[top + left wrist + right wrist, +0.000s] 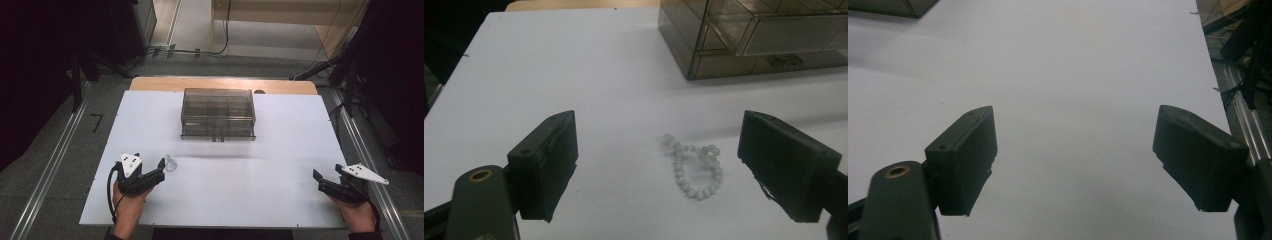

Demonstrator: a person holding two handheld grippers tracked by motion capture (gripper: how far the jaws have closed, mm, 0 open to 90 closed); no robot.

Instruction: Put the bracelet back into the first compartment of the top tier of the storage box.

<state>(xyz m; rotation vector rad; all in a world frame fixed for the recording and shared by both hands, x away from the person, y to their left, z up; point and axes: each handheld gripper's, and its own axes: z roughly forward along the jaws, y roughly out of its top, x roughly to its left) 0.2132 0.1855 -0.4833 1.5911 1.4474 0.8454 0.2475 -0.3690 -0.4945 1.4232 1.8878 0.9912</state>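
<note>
Left gripper (659,167) spread wide — bead bracelet (695,167) lies untouched between its jaws, near the drawer box (744,35); right gripper (1075,160) also spread — nothing between.

Grey floor (60,150) and dark surroundings around white table (280,200).

A bead bracelet (694,167) of pale, milky green-white beads lies flat on the white table (574,75), loosely looped with one end curling back over itself. It sits at the table's near left, well apart from the smoky clear drawer box (754,35).
</note>
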